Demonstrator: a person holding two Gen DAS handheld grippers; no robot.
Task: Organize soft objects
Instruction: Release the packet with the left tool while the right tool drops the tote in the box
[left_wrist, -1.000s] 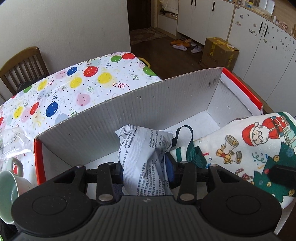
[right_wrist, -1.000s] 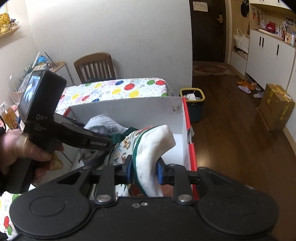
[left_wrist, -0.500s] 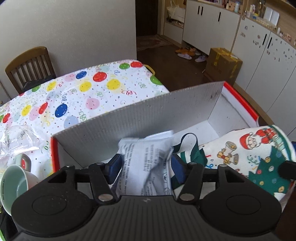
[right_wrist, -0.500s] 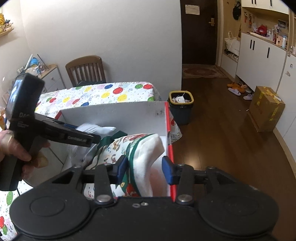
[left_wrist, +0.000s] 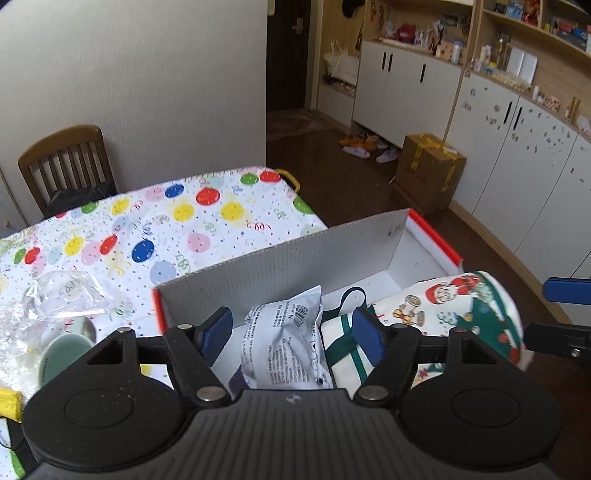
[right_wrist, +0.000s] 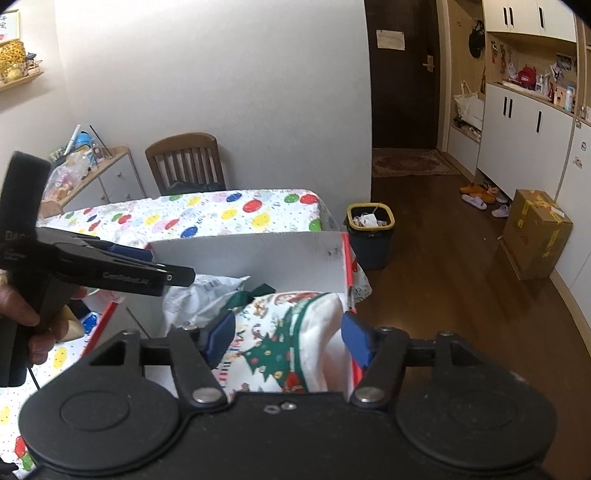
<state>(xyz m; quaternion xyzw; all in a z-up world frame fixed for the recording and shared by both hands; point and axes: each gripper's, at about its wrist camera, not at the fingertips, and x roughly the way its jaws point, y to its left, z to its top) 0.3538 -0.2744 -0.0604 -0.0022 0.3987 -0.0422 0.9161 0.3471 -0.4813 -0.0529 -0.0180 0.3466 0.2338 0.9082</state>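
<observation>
A white cardboard box (left_wrist: 295, 266) with a red rim stands on the table. Inside lie a white printed soft packet (left_wrist: 284, 347) and a Christmas-print cloth (left_wrist: 461, 306). My left gripper (left_wrist: 293, 332) hangs over the packet. Its jaws are opening, and the blue pads stand clear of the packet on both sides. In the right wrist view my right gripper (right_wrist: 288, 336) straddles the folded end of the Christmas cloth (right_wrist: 280, 332). Its jaws are opening too, and the pads no longer squeeze the cloth. The packet (right_wrist: 199, 295) shows behind it, under the left gripper (right_wrist: 181, 277), which a hand (right_wrist: 22, 310) holds.
The table wears a balloon-print cover (left_wrist: 166, 221). A green cup (left_wrist: 62, 354) and crumpled clear plastic (left_wrist: 55, 295) sit left of the box. A wooden chair (right_wrist: 184, 162) stands behind the table. A bin (right_wrist: 369, 232) and a brown carton (right_wrist: 535, 232) stand on the floor to the right.
Both grippers went from shut on their items to open, and both rose and drew back. The packet and the Christmas cloth now lie loose in the box.
</observation>
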